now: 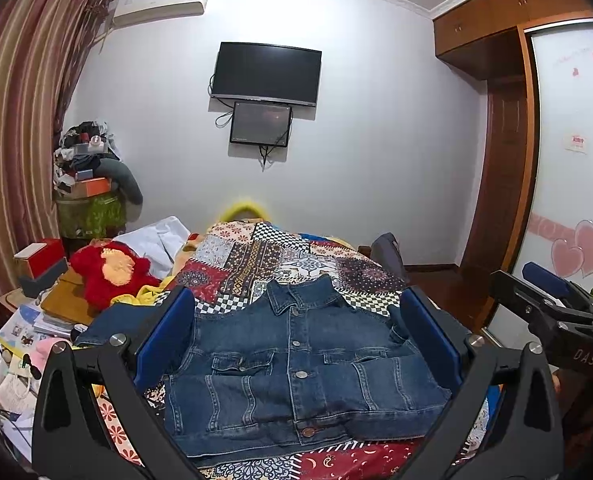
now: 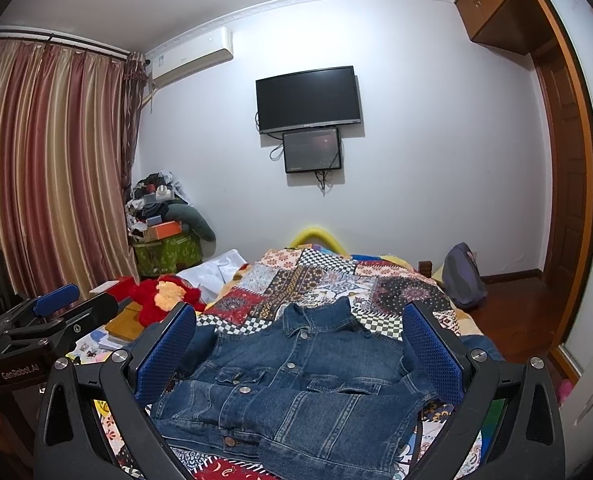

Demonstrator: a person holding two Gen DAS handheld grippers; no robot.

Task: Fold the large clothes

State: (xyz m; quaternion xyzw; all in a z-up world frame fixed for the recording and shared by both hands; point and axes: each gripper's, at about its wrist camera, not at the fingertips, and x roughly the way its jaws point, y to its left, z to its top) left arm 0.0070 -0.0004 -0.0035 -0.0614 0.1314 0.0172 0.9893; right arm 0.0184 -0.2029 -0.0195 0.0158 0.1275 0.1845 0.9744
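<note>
A dark blue denim jacket [image 1: 296, 364] lies face up and buttoned on the patchwork bedspread [image 1: 264, 264], collar toward the far wall. Its left sleeve [image 1: 108, 324] lies spread out to the left; the right sleeve is folded across the front. My left gripper [image 1: 296, 344] is open and empty, hovering above the jacket with its blue pads on either side. My right gripper [image 2: 300, 356] is open and empty above the jacket [image 2: 304, 384] too. The right gripper also shows at the right edge of the left wrist view [image 1: 552, 300].
A red plush toy [image 1: 108, 272], books and clutter lie on the bed's left side. A dark bag [image 2: 464, 276] sits by the bed's far right corner. A wardrobe [image 1: 508, 152] stands to the right, curtains [image 2: 48, 168] to the left, a TV [image 1: 266, 74] on the far wall.
</note>
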